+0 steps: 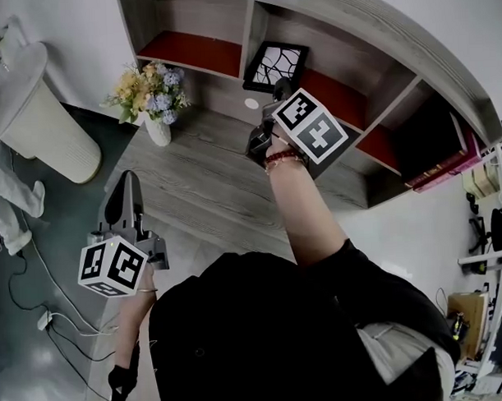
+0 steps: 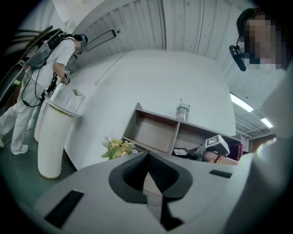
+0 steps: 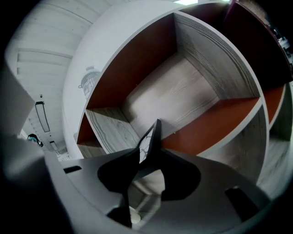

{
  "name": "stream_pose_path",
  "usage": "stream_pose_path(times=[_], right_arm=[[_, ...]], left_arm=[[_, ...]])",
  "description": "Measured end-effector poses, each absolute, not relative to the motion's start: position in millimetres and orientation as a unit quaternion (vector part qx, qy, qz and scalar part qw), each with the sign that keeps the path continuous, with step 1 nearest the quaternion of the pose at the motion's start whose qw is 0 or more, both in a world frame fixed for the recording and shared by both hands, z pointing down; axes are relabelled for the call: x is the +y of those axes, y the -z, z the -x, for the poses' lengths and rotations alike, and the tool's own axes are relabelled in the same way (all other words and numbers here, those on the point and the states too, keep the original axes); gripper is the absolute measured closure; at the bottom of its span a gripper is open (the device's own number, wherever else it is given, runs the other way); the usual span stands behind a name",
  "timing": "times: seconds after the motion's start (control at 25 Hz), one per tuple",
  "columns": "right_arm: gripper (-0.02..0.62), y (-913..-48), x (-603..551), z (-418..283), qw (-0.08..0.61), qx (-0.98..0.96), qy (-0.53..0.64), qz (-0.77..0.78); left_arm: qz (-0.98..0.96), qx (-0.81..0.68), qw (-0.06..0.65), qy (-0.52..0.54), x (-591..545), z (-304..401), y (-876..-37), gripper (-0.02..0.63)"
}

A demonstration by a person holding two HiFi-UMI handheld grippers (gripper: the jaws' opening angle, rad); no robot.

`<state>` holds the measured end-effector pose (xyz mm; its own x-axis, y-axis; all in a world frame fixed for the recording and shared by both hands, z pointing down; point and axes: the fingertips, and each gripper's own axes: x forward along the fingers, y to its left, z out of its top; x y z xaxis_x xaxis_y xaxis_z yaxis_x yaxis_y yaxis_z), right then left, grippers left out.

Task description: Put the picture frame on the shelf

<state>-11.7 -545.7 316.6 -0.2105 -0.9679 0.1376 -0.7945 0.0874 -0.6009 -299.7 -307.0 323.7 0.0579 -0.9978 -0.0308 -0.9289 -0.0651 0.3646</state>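
Observation:
The picture frame (image 1: 275,65), black with a cracked-line pattern, stands tilted on the red board of a middle shelf compartment (image 1: 338,94). My right gripper (image 1: 273,89) reaches level to its lower edge. In the right gripper view the frame (image 3: 154,132) shows edge-on between the jaws of the right gripper (image 3: 150,151), near the right jaw, with a gap showing beside it. My left gripper (image 1: 129,179) hangs back over the wooden table (image 1: 201,181), apart from the shelf. The left gripper's (image 2: 148,154) tips meet with nothing between them.
A white vase of flowers (image 1: 153,96) stands at the table's left end by the shelf. A tall white ribbed bin (image 1: 43,121) and a person in white (image 2: 41,77) are on the left. Books (image 1: 447,168) lean in the right compartment. A water bottle (image 2: 182,111) tops the shelf. Cables (image 1: 49,318) cross the floor.

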Motion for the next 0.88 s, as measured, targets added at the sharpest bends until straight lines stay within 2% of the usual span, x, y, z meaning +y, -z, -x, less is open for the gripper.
stream_pose_path(times=[0.36, 0.88], right_arm=[[0.442, -324.3, -547.2, 14.6, 0.133, 0.723, 0.297, 0.610], [0.434, -322.3, -551.8, 14.4, 0.116, 0.730, 0.281, 0.612]], left_arm=[[-0.714, -0.676, 0.123, 0.138, -304.5, 300.4, -320.6, 0.595], [-0.709, -0.680, 0.124, 0.139, -303.3, 300.5, -322.5, 0.595]])
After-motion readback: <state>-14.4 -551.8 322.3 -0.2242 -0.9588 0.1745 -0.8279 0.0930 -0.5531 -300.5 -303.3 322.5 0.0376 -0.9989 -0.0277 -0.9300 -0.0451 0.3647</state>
